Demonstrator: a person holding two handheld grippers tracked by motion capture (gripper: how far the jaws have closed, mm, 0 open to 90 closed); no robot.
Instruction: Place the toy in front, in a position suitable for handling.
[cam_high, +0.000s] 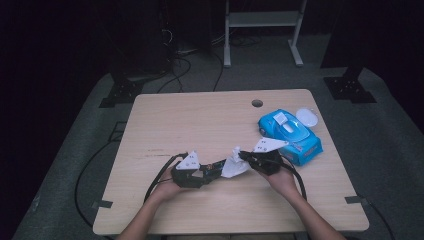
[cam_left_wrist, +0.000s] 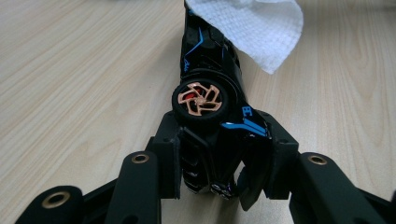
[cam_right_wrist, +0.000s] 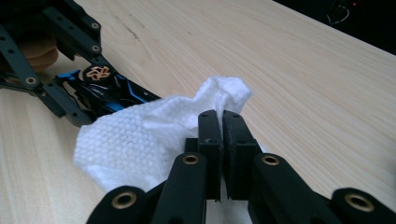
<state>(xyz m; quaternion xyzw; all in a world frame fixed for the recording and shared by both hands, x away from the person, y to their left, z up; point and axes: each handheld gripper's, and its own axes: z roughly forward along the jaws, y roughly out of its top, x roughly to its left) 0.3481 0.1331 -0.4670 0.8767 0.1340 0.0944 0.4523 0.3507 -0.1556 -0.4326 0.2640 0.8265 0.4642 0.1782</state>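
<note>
Pale wooden counter (cam_high: 200, 120): left gripper (cam_left_wrist: 219, 154) clamps a toy car (cam_left_wrist: 210, 93); right gripper (cam_right_wrist: 222, 126), pinching a wipe (cam_right_wrist: 140, 135), should rub gently along the bodywork.

The worktop (cam_high: 200, 120) is pale wood with a round hole (cam_high: 257, 103) near its far edge. It stands on grey carpet (cam_high: 390, 150). Behind it the room is dark. A white metal frame (cam_high: 262, 30) stands at the back, black cables (cam_high: 185, 65) trail across the floor, and black stand bases (cam_high: 348, 87) sit at either side.
</note>
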